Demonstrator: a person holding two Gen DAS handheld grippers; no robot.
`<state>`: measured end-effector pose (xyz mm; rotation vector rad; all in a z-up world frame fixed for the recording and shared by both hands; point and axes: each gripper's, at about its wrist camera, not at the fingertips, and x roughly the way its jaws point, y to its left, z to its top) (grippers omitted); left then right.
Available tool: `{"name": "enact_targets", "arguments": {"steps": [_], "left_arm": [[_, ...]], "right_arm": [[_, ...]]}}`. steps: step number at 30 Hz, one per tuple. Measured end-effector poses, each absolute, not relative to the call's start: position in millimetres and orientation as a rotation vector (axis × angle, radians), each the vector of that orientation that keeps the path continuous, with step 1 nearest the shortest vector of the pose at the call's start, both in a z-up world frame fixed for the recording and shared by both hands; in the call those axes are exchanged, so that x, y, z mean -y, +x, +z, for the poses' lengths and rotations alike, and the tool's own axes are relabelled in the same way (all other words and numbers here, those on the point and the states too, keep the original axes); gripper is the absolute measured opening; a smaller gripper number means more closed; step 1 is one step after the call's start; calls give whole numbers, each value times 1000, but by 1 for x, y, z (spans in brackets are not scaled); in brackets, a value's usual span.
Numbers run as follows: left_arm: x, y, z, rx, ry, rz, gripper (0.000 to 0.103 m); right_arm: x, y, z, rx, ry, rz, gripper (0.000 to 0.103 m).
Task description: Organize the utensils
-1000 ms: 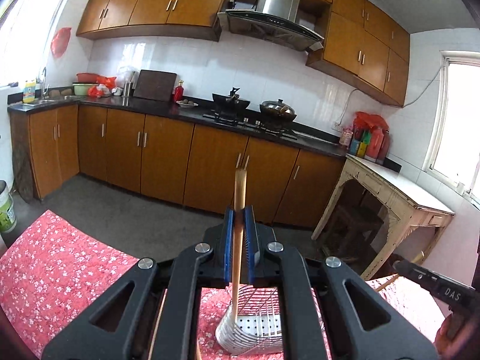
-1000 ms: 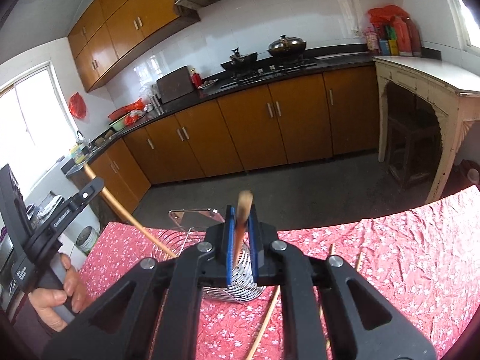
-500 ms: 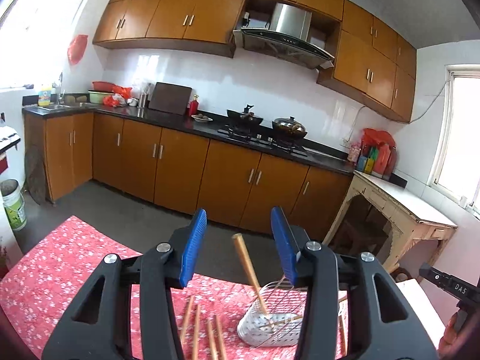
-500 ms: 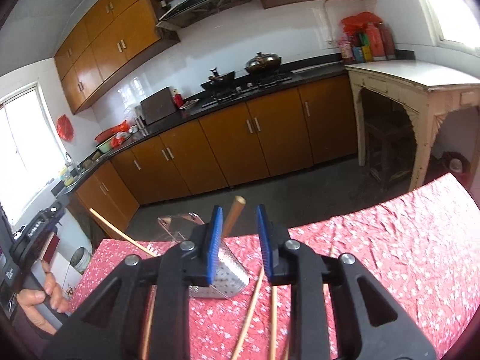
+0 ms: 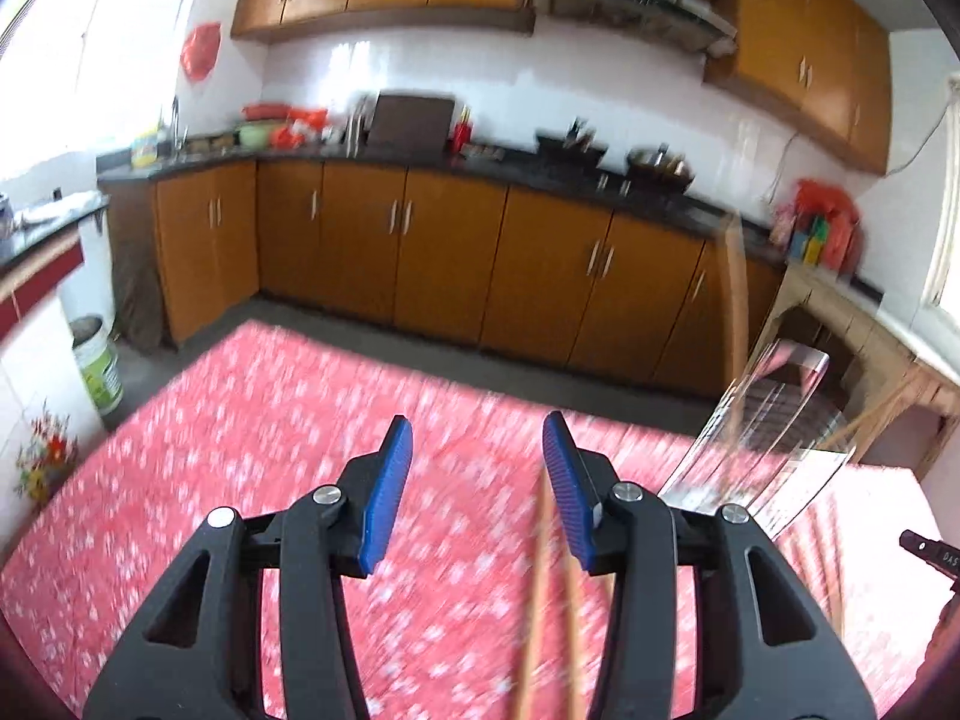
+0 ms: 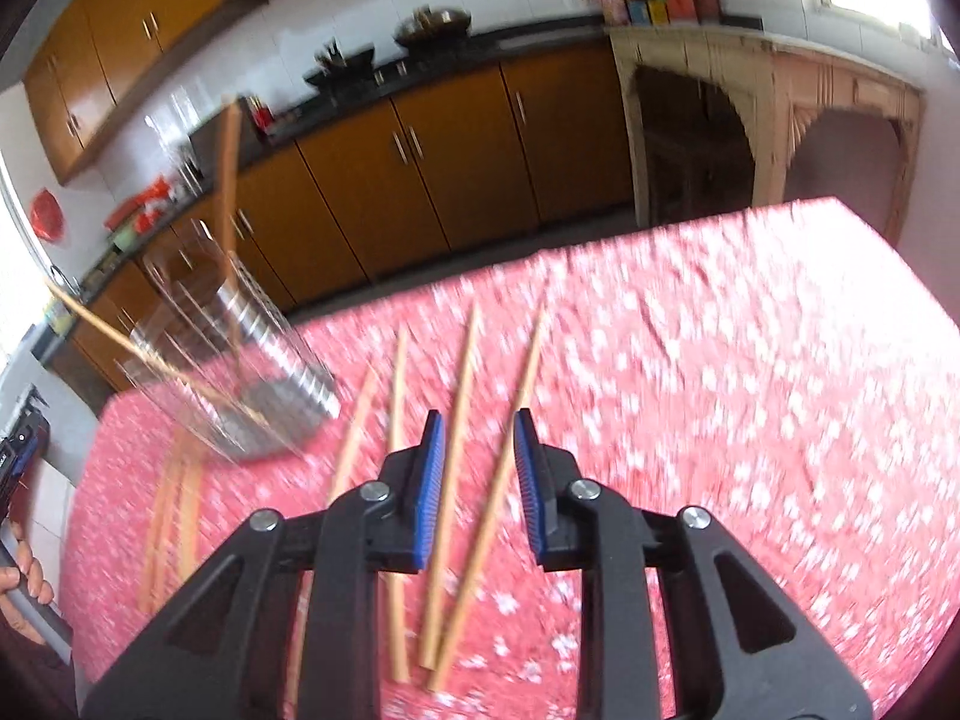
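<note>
Looking through the left wrist: left claw [image 5: 477,480] spread and empty over the red flowered tabletop [image 5: 240,450], two blurred chopsticks [image 5: 549,612] lying just under its right finger, metal holder [image 5: 762,444] off to the right with a stick standing in it; best to slow down, straddle a single stick and pinch near mid-length. Turning to the right wrist: right claw [image 6: 477,468] also apart and empty, poised above wooden chopsticks fanned loose on the cloth, holder further left, so lowering squarely over one stick before closing seems wisest.
</note>
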<state>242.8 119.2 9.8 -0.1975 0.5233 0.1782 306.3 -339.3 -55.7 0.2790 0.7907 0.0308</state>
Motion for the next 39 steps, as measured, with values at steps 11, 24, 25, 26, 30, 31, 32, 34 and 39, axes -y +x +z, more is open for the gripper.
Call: {"name": "enact_targets", "arguments": {"steps": [11,24,25,26,30,31,32,34,39], "left_arm": [[-108,233,-67,-733,-76,109,46],[-90,217,-90,-819,-94,-5,46],[-90,217,-90,-821,-91,-16,46],[-88,216,-91,-820,-85,-19,46],[-77,216,-95,-842,-43,-24,46],[-73,217,-96,-854,-34,-24,46],[-71,218,-98,-862,-25,-23,46],[-68,222,-99,-878,-4,-15,42],[-58,232,-99,-876,69,37,25]], "right_arm": [[310,307,-113,-915,201,42,24],[319,293,-119,-888,177,-10,8],[321,293,-118,-887,179,-10,8],[323,293,-118,-886,180,-9,8],[323,293,-118,-878,171,-12,8],[322,293,-118,-876,166,-14,8],[321,293,-118,-873,159,-17,8],[318,293,-119,-865,144,-21,8],[315,290,-119,-855,120,-29,8]]}}
